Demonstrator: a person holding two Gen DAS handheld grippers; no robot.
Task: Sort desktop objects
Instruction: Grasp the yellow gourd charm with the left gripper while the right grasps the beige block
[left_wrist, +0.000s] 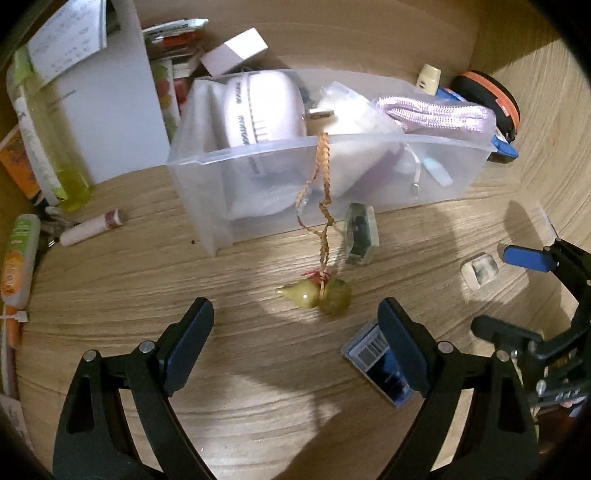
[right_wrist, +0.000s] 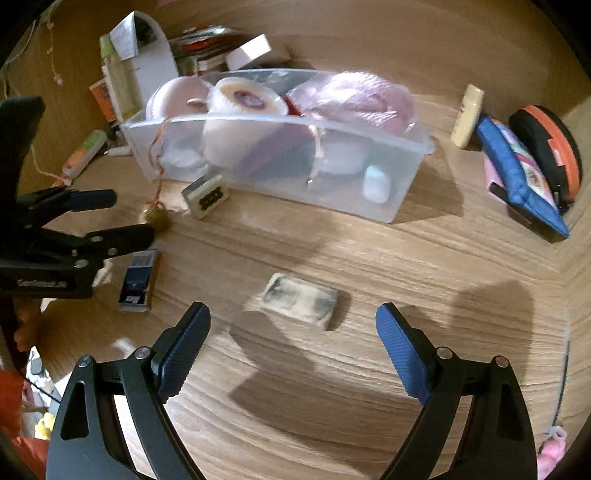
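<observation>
Translucent plastic bin (left_wrist: 369, 173), wood-grain desk (left_wrist: 147, 295)

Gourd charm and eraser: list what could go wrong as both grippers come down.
1. The gourd charm hangs by a cord from the bin; pulling it could snag or drag the bin.
2. The left gripper, open, has one finger over the small box and may catch it.
3. The eraser lies flat; the open right gripper could push it away.
</observation>
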